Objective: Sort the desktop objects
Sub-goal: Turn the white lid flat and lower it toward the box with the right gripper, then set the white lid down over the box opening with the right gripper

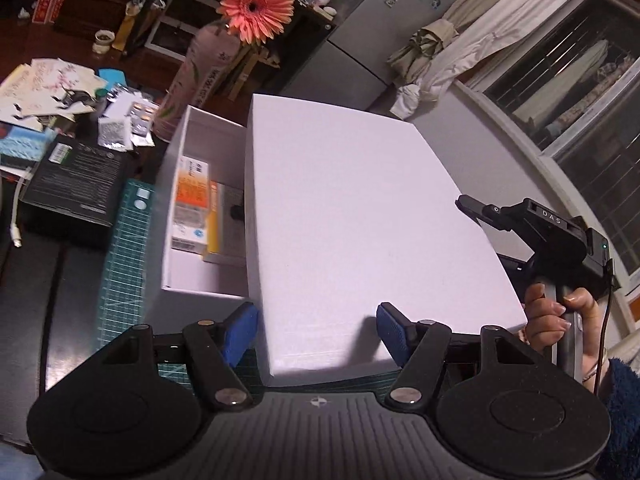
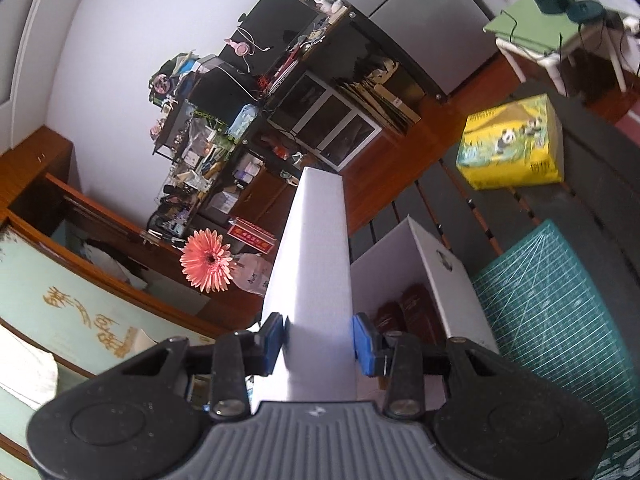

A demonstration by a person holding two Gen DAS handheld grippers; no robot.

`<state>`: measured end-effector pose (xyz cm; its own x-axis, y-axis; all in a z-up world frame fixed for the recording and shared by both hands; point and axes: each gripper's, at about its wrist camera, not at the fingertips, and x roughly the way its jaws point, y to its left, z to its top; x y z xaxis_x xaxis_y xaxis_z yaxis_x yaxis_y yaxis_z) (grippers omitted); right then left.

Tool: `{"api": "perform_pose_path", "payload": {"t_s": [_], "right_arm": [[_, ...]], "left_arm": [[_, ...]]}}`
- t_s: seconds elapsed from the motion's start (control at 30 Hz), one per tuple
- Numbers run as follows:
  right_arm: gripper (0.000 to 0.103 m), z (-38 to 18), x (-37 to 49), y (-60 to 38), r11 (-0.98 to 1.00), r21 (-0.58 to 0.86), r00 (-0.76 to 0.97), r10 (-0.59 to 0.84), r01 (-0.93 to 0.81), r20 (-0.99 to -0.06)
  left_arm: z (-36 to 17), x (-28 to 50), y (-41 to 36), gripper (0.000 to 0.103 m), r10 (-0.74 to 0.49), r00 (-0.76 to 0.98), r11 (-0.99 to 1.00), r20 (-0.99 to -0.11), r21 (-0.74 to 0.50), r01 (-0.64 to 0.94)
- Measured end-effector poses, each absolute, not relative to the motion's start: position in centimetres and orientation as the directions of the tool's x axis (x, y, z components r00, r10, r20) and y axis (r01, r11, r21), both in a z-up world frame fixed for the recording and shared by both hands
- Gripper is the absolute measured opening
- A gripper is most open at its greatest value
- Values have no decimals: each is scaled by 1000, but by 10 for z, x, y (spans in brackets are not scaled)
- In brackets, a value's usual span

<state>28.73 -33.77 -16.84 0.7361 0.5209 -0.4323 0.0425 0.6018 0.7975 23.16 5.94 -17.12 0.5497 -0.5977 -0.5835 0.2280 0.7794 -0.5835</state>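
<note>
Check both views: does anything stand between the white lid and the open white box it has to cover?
Nothing visible does. The white lid, clamped by the right gripper, already overhangs the open white box; the packets inside lie below its rim.

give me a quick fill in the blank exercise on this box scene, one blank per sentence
1. The right gripper is shut on the edge of the white cardboard ____.
2. The open white cardboard box lies partly ____ by it.
3. The orange-and-white medicine carton lies ____ that box.
4. The pink gerbera flower stands in a plastic ____.

Missing: lid; covered; inside; bottle
</note>
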Motion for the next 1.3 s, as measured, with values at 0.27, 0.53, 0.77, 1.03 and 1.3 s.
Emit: {"api": "perform_pose_path", "payload": {"t_s": [0.27,0.53,0.77,1.03,1.3], "right_arm": [[37,-192,286,-332,548,836,756,532,36,-382],[37,-216,276,-335,504,863,783,524,33,-335],[37,-224,275,-337,491,871,781,533,28,-325],[37,-230,277,-335,511,859,794,521,3,-313],[37,-237,285,-337,507,862,798,513,15,-316]], "left_arm": [[-169,229,59,65,-548,571,820,-612,-527,222],[-167,224,51,65,-515,581,848,-630,-474,236],[-167,221,49,67,-500,590,857,-634,-460,231],[-165,215,40,66,-463,622,880,-632,-412,236],[-166,215,35,64,-441,642,892,-627,-384,237]]}}
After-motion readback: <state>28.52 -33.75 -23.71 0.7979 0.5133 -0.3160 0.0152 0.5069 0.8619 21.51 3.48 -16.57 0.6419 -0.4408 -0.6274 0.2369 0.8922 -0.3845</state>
